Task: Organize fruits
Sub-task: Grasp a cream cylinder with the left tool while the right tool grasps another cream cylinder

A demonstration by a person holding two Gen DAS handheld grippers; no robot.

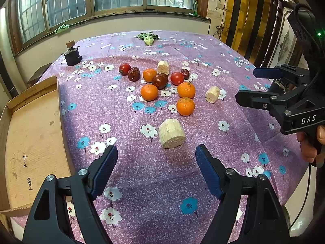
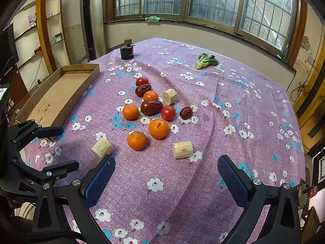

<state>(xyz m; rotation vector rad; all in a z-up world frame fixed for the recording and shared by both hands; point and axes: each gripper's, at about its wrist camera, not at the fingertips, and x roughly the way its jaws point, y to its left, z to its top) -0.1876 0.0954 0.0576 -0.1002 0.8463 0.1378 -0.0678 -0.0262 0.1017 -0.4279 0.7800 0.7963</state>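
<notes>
Several oranges (image 1: pixel 185 106) (image 2: pixel 137 140), two red tomatoes (image 1: pixel 177 78) (image 2: pixel 168 112), three dark red dates (image 1: pixel 159 81) (image 2: pixel 151 107) and three pale sugarcane pieces (image 1: pixel 171 133) (image 2: pixel 182 149) lie clustered on the purple floral tablecloth. My left gripper (image 1: pixel 156 152) is open and empty, just short of the nearest sugarcane piece. My right gripper (image 2: pixel 166 162) is open and empty, short of the fruit cluster; it also shows at the right of the left wrist view (image 1: pixel 246 85). The left gripper shows at the left of the right wrist view (image 2: pixel 69 148).
An empty shallow cardboard tray (image 1: pixel 30 138) (image 2: pixel 61 89) lies at the table's left side. A green leafy vegetable (image 1: pixel 147 37) (image 2: pixel 205 61) lies at the far side. A small black device with a cork top (image 1: pixel 71 56) (image 2: pixel 127 50) stands at the far left.
</notes>
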